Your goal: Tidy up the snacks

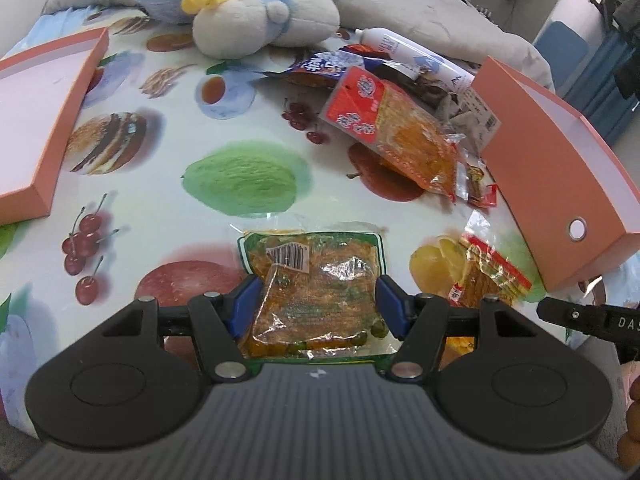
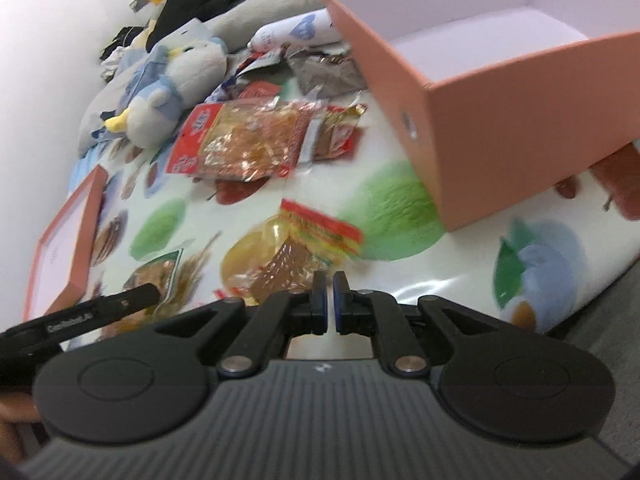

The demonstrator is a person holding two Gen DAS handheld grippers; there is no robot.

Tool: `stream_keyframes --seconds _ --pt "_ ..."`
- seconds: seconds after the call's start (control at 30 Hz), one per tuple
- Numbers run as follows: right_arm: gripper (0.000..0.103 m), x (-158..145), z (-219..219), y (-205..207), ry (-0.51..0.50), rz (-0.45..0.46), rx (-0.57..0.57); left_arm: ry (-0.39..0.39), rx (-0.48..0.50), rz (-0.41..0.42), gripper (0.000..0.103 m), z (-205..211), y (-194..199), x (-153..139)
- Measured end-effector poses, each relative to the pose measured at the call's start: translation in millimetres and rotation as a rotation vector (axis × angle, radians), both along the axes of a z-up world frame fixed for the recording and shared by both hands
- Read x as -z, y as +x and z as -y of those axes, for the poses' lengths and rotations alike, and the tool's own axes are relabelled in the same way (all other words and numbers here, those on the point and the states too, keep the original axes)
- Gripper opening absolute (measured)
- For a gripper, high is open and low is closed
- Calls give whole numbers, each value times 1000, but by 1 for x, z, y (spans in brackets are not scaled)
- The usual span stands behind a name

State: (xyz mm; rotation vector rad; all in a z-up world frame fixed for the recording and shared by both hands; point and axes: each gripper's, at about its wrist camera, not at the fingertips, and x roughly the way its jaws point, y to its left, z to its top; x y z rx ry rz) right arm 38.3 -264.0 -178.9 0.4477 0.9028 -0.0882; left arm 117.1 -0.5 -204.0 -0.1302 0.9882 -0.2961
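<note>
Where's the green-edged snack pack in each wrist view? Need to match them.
Left wrist: green-edged pack lies bottom centre, between the left gripper's blue pads.
Right wrist: same pack lies lower left, partly hidden behind the other gripper's black finger.
Shared landmark: orange box, at the right edge in the left wrist view and upper right in the right wrist view.
</note>
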Motion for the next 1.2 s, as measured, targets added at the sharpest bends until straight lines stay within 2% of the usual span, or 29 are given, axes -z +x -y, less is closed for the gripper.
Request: stream_keyframes --seconds 0.03,0.1,0.4,0.47,0.53,0.67,0.7,0.73,0.8,0.97,1.03,1.13,1.17,1.2 --pt "53 1 1 0 -1 2 3 -1 2 -1 68 1 0 0" --pt "84 0 3 -3 -8 32 23 -1 4 -2 68 2 1 0" --pt "82 11 -24 12 -160 81 -128 4 0 -2 68 2 3 -1" --pt "83 14 -28 18 -202 88 -154 5 0 -2 68 2 3 -2" --pt "90 17 -30 23 -229 92 -165 4 6 -3 68 2 3 -2" --pt "90 25 -31 30 -268 99 -181 0 10 -2 64 3 4 -2" --pt "90 27 -31 31 -283 93 -183 -2 10 0 55 4 3 -2" --pt "90 30 -30 33 -290 87 -183 -9 13 -1 53 4 4 -2" --pt "90 35 -28 35 -286 82 -184 -27 15 -3 52 5 4 -3" --pt "91 40 -30 35 -288 110 -241 -6 34 -19 52 10 7 5" --pt "77 39 -33 35 -291 118 -284 3 37 -19 53 11 7 6" --pt "62 36 -38 35 -284 117 -304 16 45 -20 59 14 9 7" --pt "60 35 -40 34 -287 119 -311 22 49 -22 69 15 9 8" --pt "48 34 -40 34 -289 121 -313 34 47 -22 78 17 10 9"
